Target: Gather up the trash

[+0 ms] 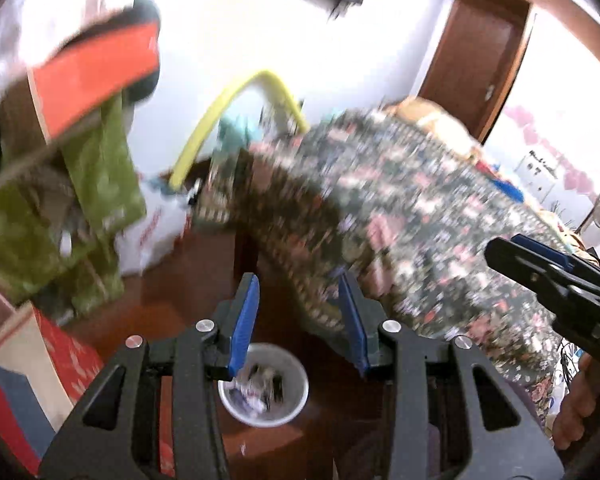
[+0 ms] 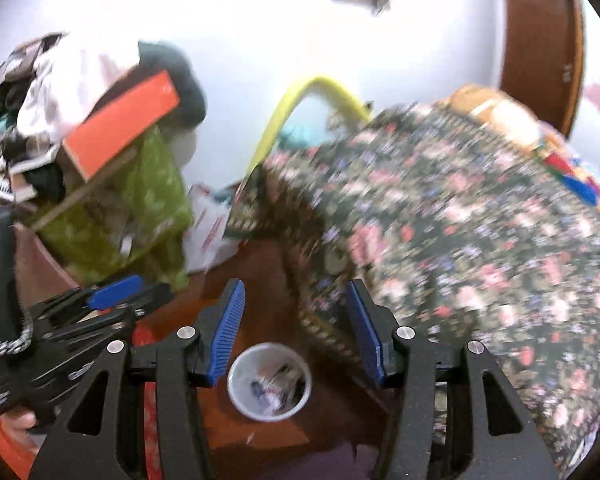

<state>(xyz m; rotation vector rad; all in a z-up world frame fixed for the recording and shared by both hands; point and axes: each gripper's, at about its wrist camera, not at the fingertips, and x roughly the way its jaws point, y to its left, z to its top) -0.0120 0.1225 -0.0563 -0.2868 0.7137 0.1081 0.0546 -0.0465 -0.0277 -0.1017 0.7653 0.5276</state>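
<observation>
A white bin stands on the reddish-brown floor below both grippers, with crumpled paper and wrappers inside; it also shows in the right wrist view. My left gripper is open and empty, held above the bin. My right gripper is open and empty, also above the bin. The right gripper shows at the right edge of the left wrist view. The left gripper shows at the left of the right wrist view. Both views are blurred.
A bed with a dark floral cover fills the right side. A yellow curved bar stands at its far end. A cluttered shelf with an orange box and green cloth is on the left. A white plastic bag lies by the wall.
</observation>
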